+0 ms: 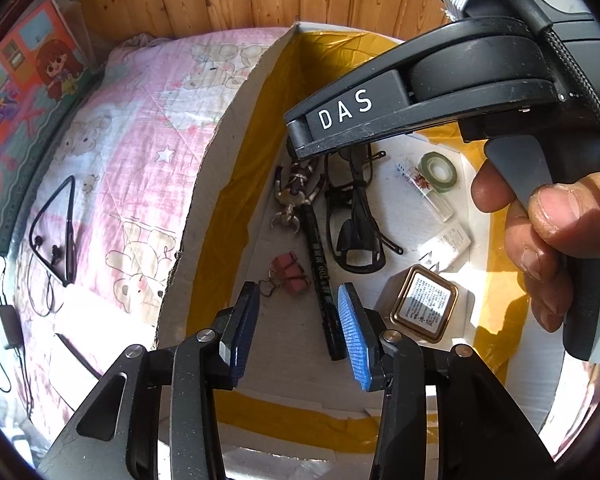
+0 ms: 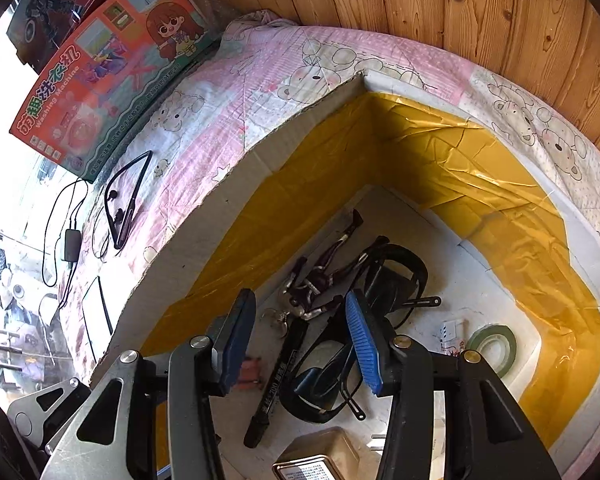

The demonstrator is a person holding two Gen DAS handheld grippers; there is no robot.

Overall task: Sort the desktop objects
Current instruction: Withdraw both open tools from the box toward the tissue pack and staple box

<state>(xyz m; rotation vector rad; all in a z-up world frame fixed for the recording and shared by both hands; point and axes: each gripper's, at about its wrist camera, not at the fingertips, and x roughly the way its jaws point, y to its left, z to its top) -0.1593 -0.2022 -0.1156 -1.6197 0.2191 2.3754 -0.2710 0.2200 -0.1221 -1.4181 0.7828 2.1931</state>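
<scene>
1. Earphones, a black neckband pair (image 1: 56, 224), lie on the pink quilt left of the white cardboard box with yellow-taped walls (image 1: 236, 168), apparently unsorted.
2. Left gripper (image 1: 296, 336) hovers over the box, jaws open, empty.
3. Inside: black marker pen (image 1: 320, 280), black-framed glasses (image 1: 352, 224), green tape roll (image 1: 440, 172).
4. Right gripper (image 2: 296, 344) hovers above them, jaws open, likely after release.

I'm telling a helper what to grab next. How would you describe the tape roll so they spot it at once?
Look inside the yellow-lined box, on its white floor. Beyond the glasses, near the far wall, lies the tape roll: the only flat green ring there.
</scene>
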